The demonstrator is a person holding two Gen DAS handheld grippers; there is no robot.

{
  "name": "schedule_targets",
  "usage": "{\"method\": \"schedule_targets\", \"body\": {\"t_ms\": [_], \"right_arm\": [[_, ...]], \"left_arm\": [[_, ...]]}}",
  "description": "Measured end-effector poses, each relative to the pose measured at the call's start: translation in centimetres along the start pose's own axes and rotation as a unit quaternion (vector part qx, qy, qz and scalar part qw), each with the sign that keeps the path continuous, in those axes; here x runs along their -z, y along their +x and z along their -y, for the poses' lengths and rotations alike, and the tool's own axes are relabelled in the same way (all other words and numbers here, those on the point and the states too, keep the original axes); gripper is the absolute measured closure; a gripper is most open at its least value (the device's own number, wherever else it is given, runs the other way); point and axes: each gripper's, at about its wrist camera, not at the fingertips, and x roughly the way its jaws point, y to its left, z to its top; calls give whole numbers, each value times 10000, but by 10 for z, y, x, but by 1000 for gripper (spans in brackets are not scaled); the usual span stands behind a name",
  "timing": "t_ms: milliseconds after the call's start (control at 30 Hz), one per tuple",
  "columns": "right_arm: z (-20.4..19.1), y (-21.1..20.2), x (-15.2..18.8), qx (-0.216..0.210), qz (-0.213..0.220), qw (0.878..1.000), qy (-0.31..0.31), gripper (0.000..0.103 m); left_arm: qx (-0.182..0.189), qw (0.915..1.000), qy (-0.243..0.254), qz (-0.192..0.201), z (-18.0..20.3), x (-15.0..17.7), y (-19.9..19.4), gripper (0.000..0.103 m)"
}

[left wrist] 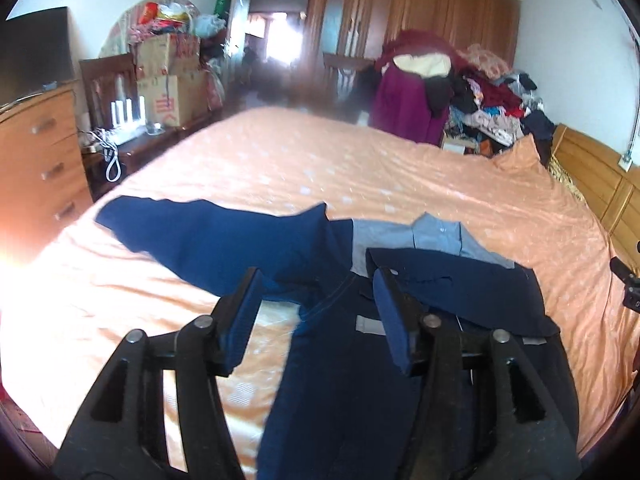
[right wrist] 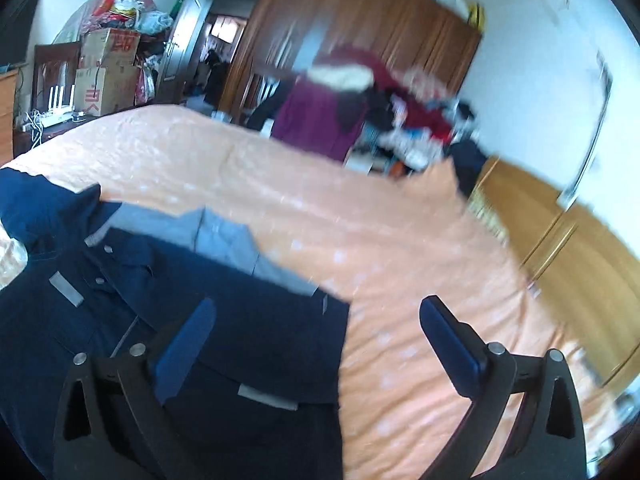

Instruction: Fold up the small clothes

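Note:
A dark navy jacket point(left wrist: 344, 360) with a light grey-blue collar point(left wrist: 436, 236) lies on the orange bedspread point(left wrist: 320, 168). Its left sleeve point(left wrist: 208, 236) stretches out to the left; the right side is folded in over the body. My left gripper point(left wrist: 316, 300) is open and empty, hovering over the jacket's left shoulder. In the right wrist view the jacket point(right wrist: 160, 300) lies at the left with its collar point(right wrist: 224, 236) showing. My right gripper point(right wrist: 316, 328) is open and empty above the jacket's right folded edge and the bedspread point(right wrist: 400, 260).
A pile of clothes point(left wrist: 472, 96) sits at the bed's far right corner. A wooden headboard point(left wrist: 592, 176) runs along the right. A drawer chest point(left wrist: 36, 152) and stacked cardboard boxes point(left wrist: 168, 80) stand at the left. A brown wardrobe point(left wrist: 408, 12) stands behind.

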Motion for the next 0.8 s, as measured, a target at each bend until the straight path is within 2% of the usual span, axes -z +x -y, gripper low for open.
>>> {"method": "schedule_targets", "body": {"t_ms": [100, 300, 533, 767, 800], "right_arm": [[-9, -23, -18, 44, 118, 9999, -101, 0], [-32, -47, -38, 68, 65, 9992, -378, 0], [-57, -64, -49, 12, -19, 9969, -789, 0], [-74, -66, -54, -125, -73, 9958, -906, 0], [-75, -65, -54, -140, -79, 9957, -915, 0]], "left_arm": [[-44, 9998, -99, 164, -10, -3, -16, 47], [-137, 9986, -296, 426, -30, 1, -39, 46], [-145, 9971, -576, 475, -52, 11, -46, 45], [-83, 9950, -854, 505, -73, 18, -48, 45], [-35, 9944, -928, 501, -78, 19, -46, 43]]}}
